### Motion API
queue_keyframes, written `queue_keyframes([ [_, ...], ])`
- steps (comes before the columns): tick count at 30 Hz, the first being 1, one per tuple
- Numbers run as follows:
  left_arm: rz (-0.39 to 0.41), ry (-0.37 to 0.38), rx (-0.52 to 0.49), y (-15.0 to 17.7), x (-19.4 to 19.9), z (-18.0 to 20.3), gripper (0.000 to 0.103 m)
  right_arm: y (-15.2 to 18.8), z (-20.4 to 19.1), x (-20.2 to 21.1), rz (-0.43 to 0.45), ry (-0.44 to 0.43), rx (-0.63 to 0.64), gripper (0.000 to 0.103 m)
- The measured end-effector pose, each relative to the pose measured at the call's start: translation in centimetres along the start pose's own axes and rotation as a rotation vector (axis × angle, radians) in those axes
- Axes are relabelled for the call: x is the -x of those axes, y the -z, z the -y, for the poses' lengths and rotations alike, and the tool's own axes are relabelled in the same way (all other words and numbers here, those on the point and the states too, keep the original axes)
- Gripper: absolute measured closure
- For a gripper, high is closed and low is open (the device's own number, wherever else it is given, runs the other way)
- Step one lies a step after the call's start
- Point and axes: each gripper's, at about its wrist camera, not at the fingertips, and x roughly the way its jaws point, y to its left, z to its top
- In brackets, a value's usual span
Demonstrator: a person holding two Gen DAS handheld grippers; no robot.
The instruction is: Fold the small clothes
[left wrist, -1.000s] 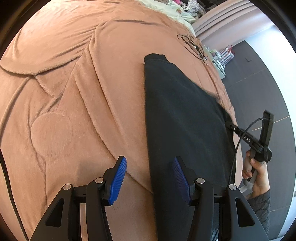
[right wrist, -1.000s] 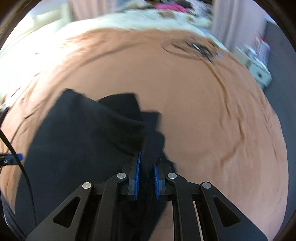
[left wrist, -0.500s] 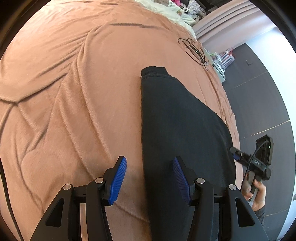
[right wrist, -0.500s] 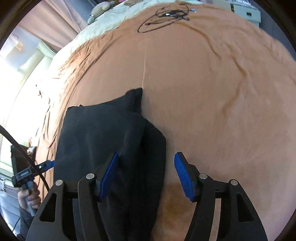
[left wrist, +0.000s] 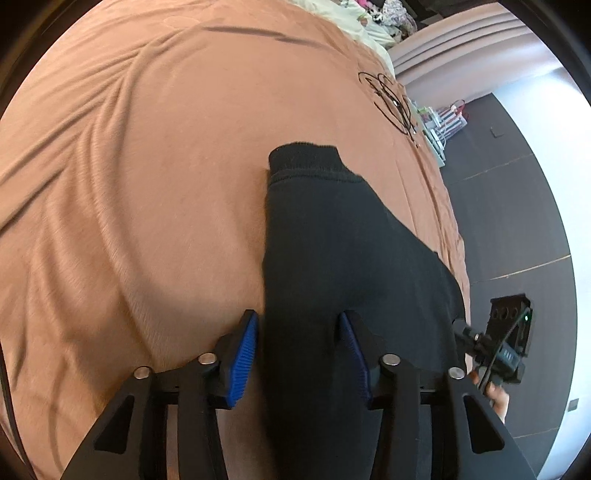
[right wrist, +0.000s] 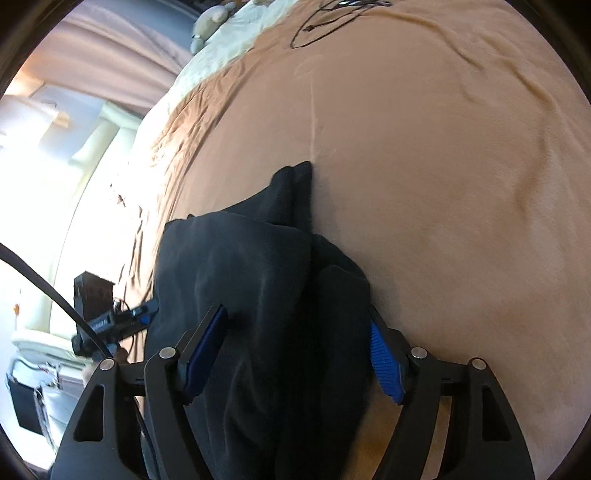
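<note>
A black garment (left wrist: 343,258) lies folded on the brown blanket (left wrist: 147,184), its ribbed cuff end pointing away. My left gripper (left wrist: 299,354) is open, its blue-padded fingers straddling the garment's near left edge. In the right wrist view the same garment (right wrist: 251,280) lies in layered folds. My right gripper (right wrist: 295,354) is open and straddles the garment's near end. Each gripper shows in the other's view: the right one (left wrist: 506,343) at the garment's far side, the left one (right wrist: 107,321) likewise.
A black cable (left wrist: 391,99) lies coiled on the blanket far ahead; it also shows in the right wrist view (right wrist: 332,18). The bed's right edge drops to a dark floor (left wrist: 517,229). Pale bedding and a soft toy (right wrist: 210,22) lie at the head.
My right gripper has let go of the garment and opened wide. My left gripper has moved right and forward, so its open fingers now straddle the garment's edge.
</note>
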Motion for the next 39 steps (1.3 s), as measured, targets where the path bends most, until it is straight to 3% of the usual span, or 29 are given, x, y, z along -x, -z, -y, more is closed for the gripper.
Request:
queue_keyframes([
  [2, 0.006, -0.007, 0.009, -0.5, -0.8, 0.3, 0.063, -0.2, -0.8, -1.1, -0.015, 0.04, 0.023, 0.059],
  [5, 0.02, -0.063, -0.023, -0.6, -0.7, 1.3, 0.07, -0.3, -1.8, -1.2, -0.013, 0.095, 0.051, 0.079],
  [8, 0.05, -0.082, -0.065, -0.1, 0.3, 2.2, 0.085, 0.0, -3.4, -0.2, 0.025, 0.142, 0.105, 0.086],
  [13, 0.096, -0.075, -0.11, 0.5, 3.0, 4.0, 0.091, 0.9, -6.7, 2.3, 0.101, 0.193, 0.187, 0.087],
  [20, 0.188, -0.083, -0.201, 2.3, 7.3, 7.4, 0.091, 3.2, -9.4, 6.7, 0.179, 0.227, 0.242, 0.088],
  [29, 0.279, -0.054, -0.269, 5.2, 13.4, 10.4, 0.092, 7.4, -14.1, 11.7, 0.269, 0.212, 0.319, 0.088],
  [39, 0.399, -0.018, -0.3, 8.9, 21.8, 11.3, 0.093, 12.6, -19.8, 16.6, 0.366, 0.171, 0.431, 0.089],
])
